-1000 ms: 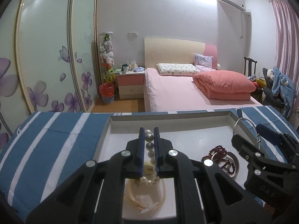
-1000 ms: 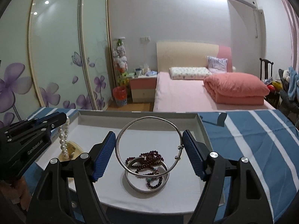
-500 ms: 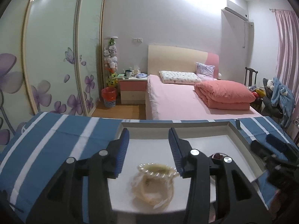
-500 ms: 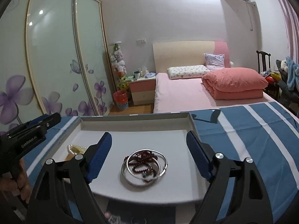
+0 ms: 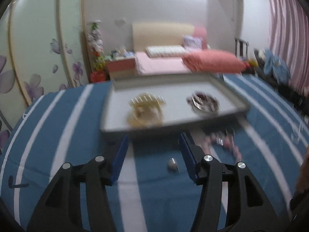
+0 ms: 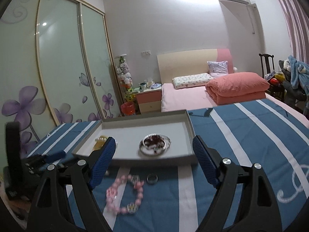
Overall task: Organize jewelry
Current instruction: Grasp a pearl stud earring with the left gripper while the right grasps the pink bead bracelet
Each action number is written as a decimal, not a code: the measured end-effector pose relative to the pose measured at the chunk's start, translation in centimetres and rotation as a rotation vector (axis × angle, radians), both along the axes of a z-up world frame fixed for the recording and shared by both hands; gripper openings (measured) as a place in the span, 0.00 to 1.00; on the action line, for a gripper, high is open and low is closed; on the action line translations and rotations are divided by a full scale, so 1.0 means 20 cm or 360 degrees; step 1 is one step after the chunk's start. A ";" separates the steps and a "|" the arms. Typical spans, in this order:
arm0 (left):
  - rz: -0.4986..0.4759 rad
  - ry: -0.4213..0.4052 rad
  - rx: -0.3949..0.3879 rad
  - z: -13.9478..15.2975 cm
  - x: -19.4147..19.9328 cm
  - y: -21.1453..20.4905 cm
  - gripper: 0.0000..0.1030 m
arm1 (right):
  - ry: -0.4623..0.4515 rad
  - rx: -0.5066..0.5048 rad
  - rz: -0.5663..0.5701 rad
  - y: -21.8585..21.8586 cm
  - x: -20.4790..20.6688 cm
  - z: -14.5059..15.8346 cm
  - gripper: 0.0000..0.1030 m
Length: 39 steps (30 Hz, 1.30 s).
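Left claw: the left gripper [image 5: 152, 147] hangs over the blue-and-white striped cloth [image 5: 58, 127], its blue-padded jaws parted about halfway, having just been opening, nothing between them.
Right claw: the right gripper [image 6: 154, 153] stands wide and empty, short of the shallow grey rectangular tray [image 6: 190, 135].
In the tray: a plain silver bangle [image 6: 155, 145] rings a dark red bead bracelet [image 6: 154, 141]; a cream pearl strand [image 5: 146, 104] lies on yellowish pieces at the tray's left.
On the cloth: a pink bead bracelet with clear crystals [image 6: 125, 195] lies just in front of the tray, a small dark metal ring [image 6: 152, 178] beside it.
Hard to make out: the left wrist view is smeared; a small round silvery object [image 5: 172, 165] between its jaws cannot be identified.
Cut off: the right claw's left finger [image 6: 102, 160] covers part of the yellowish pieces.
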<state>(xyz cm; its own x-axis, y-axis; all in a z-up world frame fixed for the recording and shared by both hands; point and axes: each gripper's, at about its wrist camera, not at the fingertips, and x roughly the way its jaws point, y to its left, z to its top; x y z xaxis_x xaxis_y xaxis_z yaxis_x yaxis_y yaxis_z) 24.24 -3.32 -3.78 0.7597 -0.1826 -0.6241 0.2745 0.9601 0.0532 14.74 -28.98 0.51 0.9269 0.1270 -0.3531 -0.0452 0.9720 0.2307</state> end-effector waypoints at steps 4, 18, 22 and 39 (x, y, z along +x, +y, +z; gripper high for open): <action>-0.0037 0.0099 0.0074 -0.08 0.01 -0.06 0.46 | 0.0016 0.0044 -0.0028 -0.05 -0.05 -0.02 0.79; 0.0005 0.0261 0.0115 -0.17 0.07 -0.13 0.36 | 0.0030 0.0086 -0.0033 -0.12 -0.10 -0.07 0.79; 0.0004 0.0314 0.0121 -0.19 0.10 -0.15 0.13 | 0.0032 0.0085 -0.0029 -0.13 -0.11 -0.08 0.79; 0.0260 0.0312 0.0139 -0.18 0.14 0.16 0.13 | 0.0217 0.0016 0.0088 -0.02 -0.03 -0.15 0.71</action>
